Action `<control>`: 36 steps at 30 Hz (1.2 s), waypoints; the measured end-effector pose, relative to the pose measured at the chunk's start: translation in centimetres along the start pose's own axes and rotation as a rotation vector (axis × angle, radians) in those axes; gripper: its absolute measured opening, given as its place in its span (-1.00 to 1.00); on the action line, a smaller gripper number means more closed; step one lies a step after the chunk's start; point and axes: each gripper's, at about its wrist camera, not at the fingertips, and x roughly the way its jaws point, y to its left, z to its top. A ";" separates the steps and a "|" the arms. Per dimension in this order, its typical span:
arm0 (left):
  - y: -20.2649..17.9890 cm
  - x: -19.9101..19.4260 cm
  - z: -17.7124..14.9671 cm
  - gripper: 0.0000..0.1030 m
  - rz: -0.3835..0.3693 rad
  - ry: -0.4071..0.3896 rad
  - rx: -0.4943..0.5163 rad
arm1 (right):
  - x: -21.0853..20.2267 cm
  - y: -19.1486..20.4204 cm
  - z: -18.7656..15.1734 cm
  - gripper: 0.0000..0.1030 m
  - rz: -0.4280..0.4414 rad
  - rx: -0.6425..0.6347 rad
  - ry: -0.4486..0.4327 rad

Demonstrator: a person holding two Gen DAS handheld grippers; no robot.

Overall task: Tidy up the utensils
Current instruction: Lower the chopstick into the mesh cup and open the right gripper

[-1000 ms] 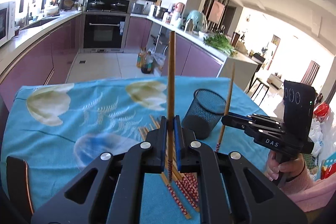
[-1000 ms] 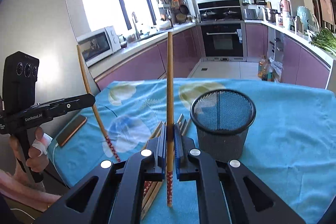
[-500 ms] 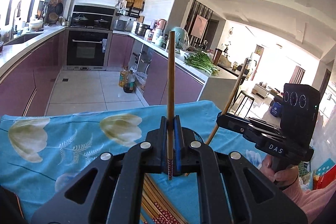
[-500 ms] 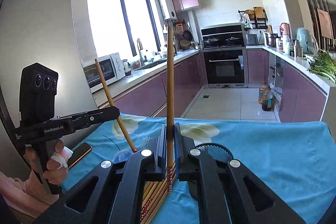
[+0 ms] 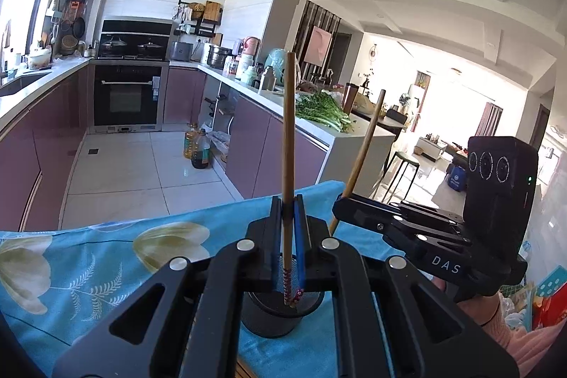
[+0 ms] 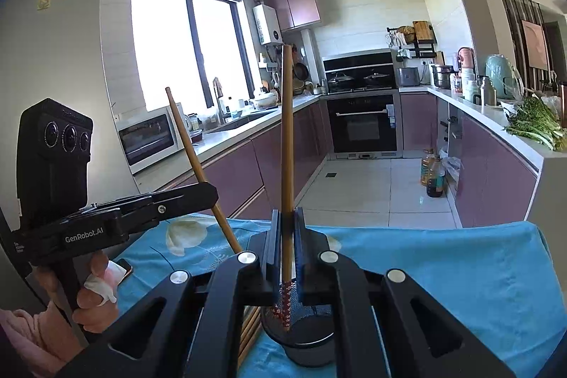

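Note:
My left gripper (image 5: 287,211) is shut on an upright wooden chopstick (image 5: 288,147). Its red-patterned lower end hangs in the mouth of the black mesh cup (image 5: 273,310). My right gripper (image 6: 287,218) is shut on a second chopstick (image 6: 287,147), whose patterned tip also dips into the cup (image 6: 308,339). Each view shows the other tool: the right gripper (image 5: 338,206) with its tilted chopstick (image 5: 365,158), and the left gripper (image 6: 212,192) with its leaning chopstick (image 6: 187,144). Several loose chopsticks (image 6: 250,328) lie on the table left of the cup.
A blue flowered cloth (image 5: 88,271) covers the table (image 6: 478,271). A phone (image 6: 122,266) lies near its left edge, beside the person's hand (image 6: 94,303). Kitchen counters, an oven and oil bottles on the floor lie beyond the table's far edge.
Both grippers have risen with their chopsticks and moved over the mesh cup. The cup now sits right under the fingers, and the loose pile has slipped almost out of view.

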 end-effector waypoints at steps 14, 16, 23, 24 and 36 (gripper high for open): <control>1.4 6.7 -4.8 -0.86 0.023 0.188 0.038 | 4.1 -1.2 -2.8 -0.89 -0.039 0.021 0.196; 1.7 7.4 -4.9 -0.85 0.032 0.196 0.036 | 4.5 -1.1 -3.2 -0.89 -0.045 0.022 0.217; 3.3 9.0 -4.8 -0.84 0.042 0.220 0.011 | 6.2 -1.5 -3.2 -0.88 -0.058 0.045 0.243; 3.2 8.9 -4.6 -0.84 0.042 0.224 0.008 | 6.5 -1.6 -3.2 -0.88 -0.060 0.053 0.245; 4.4 7.1 -5.2 -0.61 0.094 0.172 -0.016 | 7.7 -1.9 -3.1 -0.82 -0.096 0.082 0.238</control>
